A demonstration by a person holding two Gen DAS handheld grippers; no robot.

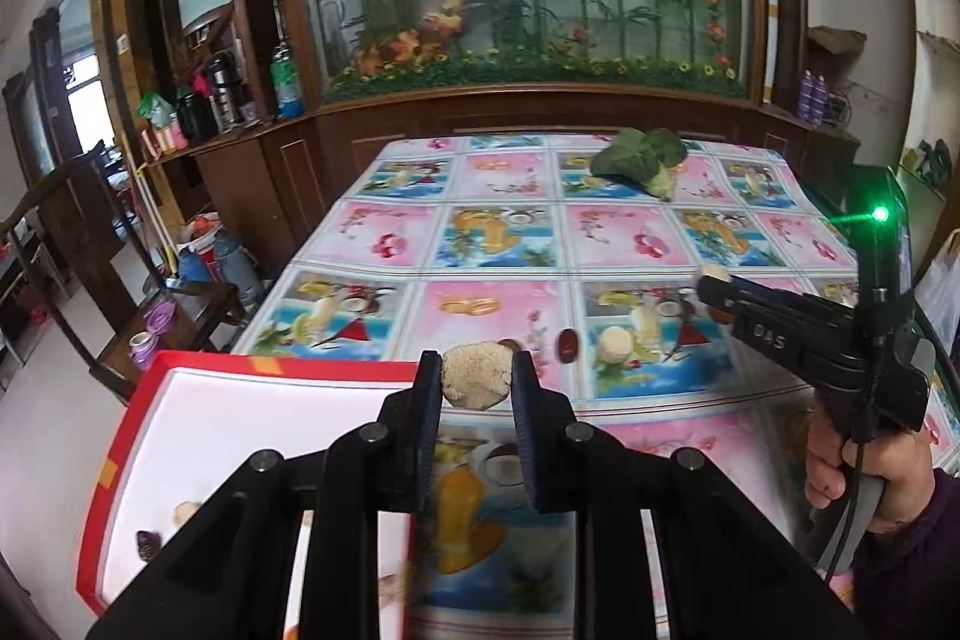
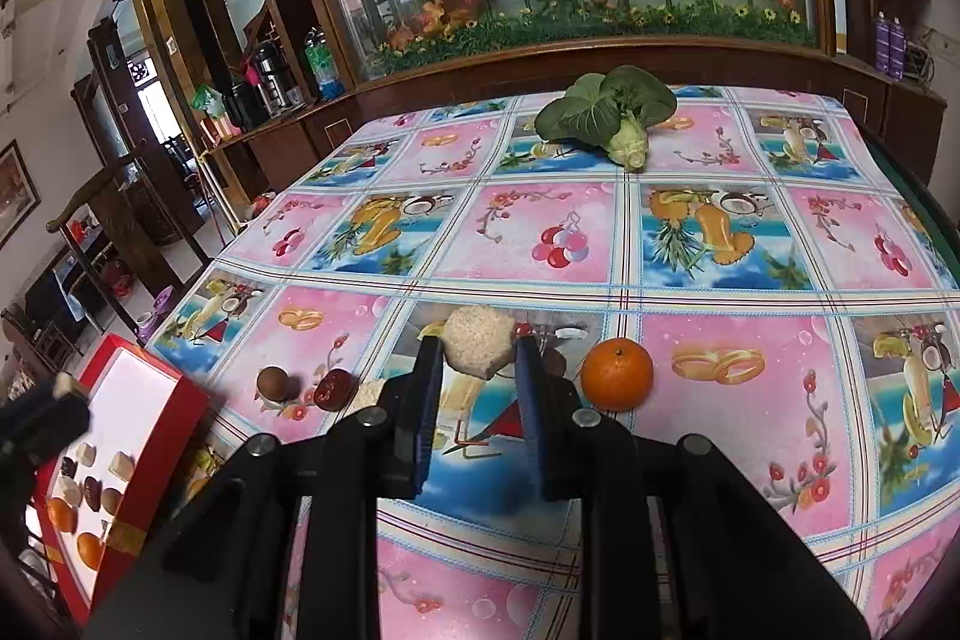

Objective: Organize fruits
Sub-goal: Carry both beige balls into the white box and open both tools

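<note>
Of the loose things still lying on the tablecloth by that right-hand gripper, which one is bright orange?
The round orange, just right of the right gripper. The brown ball and dark red date to its left are smaller and duller.

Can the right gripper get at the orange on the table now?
Probably not yet. The orange sits just right of the right gripper with nothing between them, but its jaws are closed on a beige lump.

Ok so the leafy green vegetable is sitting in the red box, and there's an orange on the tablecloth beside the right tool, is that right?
Not quite. The leafy green vegetable is not in the red box; it lies on the tablecloth at the far side, as the right wrist view shows. The orange does sit on the tablecloth beside the right tool.
</note>
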